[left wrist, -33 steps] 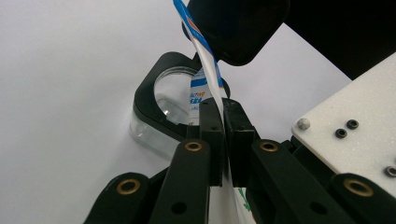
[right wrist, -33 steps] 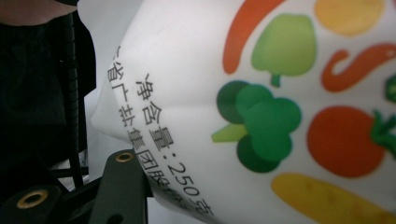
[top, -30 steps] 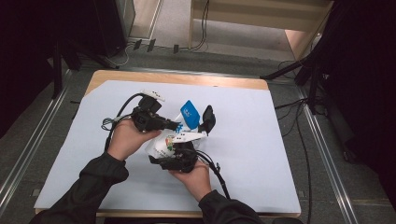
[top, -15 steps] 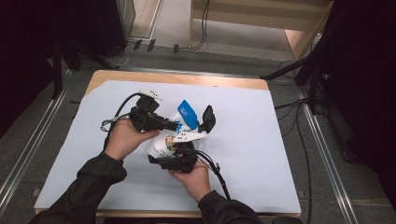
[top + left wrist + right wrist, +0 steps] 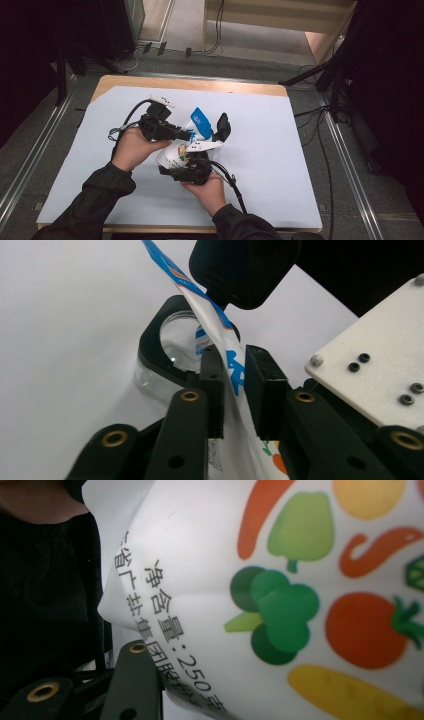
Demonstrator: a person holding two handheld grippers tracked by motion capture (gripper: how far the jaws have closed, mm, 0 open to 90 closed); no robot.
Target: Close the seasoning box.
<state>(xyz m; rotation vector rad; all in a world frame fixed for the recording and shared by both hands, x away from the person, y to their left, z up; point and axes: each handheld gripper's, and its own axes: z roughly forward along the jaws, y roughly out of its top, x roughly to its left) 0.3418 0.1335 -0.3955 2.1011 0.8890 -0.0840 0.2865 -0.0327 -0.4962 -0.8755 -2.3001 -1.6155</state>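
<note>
My right gripper [image 5: 192,167] clamps the pouch [image 5: 175,152] steady; my left gripper [image 5: 232,385], slightly parted, seemingly straddles its top to reopen it.

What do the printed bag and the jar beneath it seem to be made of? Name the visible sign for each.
The printed bag looks like thin, flexible plastic film with a smooth, slightly glossy white surface: it creases and folds softly. The jar seems to be clear glass or hard plastic, see-through with bright highlights; which one, the look leaves open.
</note>
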